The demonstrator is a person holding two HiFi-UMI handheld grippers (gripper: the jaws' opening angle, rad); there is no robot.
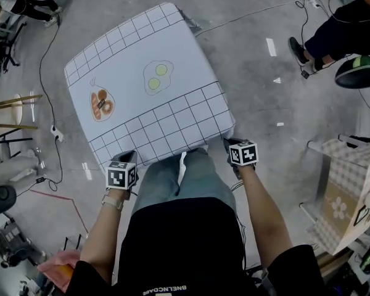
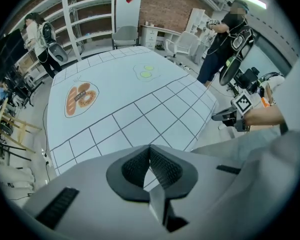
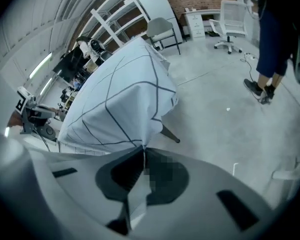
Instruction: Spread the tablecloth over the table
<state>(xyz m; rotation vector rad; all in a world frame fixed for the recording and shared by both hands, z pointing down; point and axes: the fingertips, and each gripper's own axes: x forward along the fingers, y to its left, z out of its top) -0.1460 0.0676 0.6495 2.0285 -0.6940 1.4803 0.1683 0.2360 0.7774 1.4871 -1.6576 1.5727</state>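
Grey chair (image 2: 125, 34) near white shelving (image 2: 87, 19) (brick wall (image 2: 165, 4) behind), cable (image 1: 246, 18) across concrete floor (image 1: 259, 103)

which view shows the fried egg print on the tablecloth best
The head view: the egg print shows whole from above on the tablecloth. The left gripper view shows it small and foreshortened at the far end. The right gripper view shows only the cloth's draped corner, no egg.

The tablecloth (image 1: 142, 97) is showing a pale bluish white, with thin dark grid lines running in bands along its edges. An orange-brown pretzel print (image 1: 102, 103) and a yellow-green fried-egg print (image 1: 157, 77) are sitting on the plain middle. The marker cube (image 1: 121, 177) on the left gripper (image 1: 125, 158) is showing black-and-white squares, as is the one on the right gripper (image 1: 229, 143). The floor (image 1: 253, 85) is looking grey.
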